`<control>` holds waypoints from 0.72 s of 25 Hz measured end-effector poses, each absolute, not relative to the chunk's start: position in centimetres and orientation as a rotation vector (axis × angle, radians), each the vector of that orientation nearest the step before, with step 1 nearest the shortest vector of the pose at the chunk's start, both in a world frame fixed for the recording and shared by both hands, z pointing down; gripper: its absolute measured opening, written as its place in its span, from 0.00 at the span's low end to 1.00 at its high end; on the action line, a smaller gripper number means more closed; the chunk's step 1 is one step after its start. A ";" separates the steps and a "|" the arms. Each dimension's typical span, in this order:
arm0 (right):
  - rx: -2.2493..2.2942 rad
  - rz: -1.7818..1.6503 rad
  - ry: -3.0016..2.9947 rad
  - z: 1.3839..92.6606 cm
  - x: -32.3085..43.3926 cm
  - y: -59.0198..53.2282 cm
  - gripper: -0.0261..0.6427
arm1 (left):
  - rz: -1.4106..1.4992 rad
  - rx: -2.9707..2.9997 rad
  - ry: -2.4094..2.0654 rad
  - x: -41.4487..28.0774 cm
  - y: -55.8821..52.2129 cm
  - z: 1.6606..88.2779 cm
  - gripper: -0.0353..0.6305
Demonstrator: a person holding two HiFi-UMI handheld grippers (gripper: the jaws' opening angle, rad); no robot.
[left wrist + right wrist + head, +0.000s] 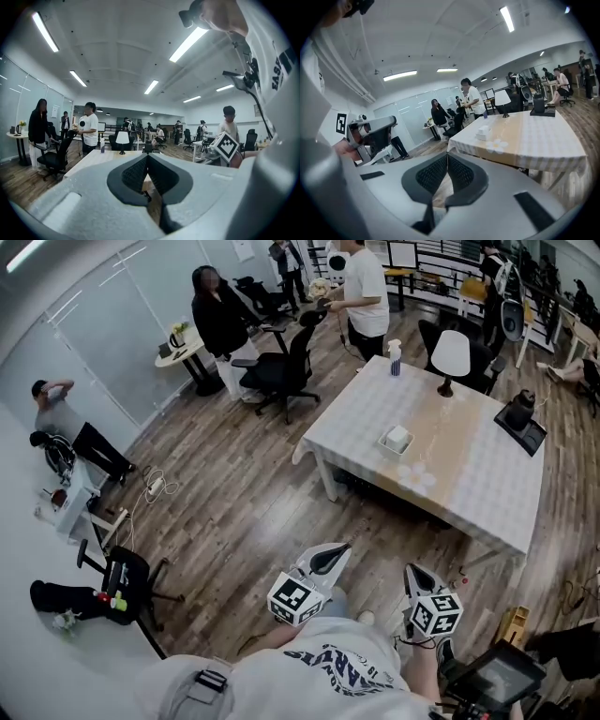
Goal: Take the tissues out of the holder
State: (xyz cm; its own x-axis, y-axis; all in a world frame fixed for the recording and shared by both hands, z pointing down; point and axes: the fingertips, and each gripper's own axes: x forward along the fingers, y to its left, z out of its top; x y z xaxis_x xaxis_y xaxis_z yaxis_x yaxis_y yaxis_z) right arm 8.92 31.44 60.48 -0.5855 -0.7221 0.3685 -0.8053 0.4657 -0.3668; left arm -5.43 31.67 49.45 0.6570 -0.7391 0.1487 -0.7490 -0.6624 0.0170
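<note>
The tissue holder [397, 439], a small white box with white tissues on top, stands near the middle of the checked table [487, 484]. It also shows far off in the right gripper view as the tissue holder [483, 132]. Both grippers hang close to my body over the wooden floor, well short of the table. My left gripper [330, 559] is shut with nothing in it; its tips meet in its own view, left gripper [147, 155]. The right gripper [417, 577] is also shut and empty, tips together in its own view, right gripper [447, 153].
On the table stand a white lamp [451, 354], a spray bottle [395, 358] and a black device on a tray [521, 413]. Black office chairs [281, 371] and several people are beyond the table's far left corner. Another black chair [127, 577] sits at my left.
</note>
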 end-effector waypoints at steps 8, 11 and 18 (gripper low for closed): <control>1.335 0.801 -2.459 62.6 9.9 32.0 0.05 | 0.184 2.782 -1.245 -5.2 31.4 50.1 0.06; 1.348 0.784 -2.441 62.6 9.8 31.7 0.05 | 0.163 2.781 -1.223 -5.2 30.8 50.4 0.06; 1.402 0.794 -2.402 62.3 9.1 29.8 0.05 | 0.121 2.828 -1.149 -5.1 27.7 49.9 0.06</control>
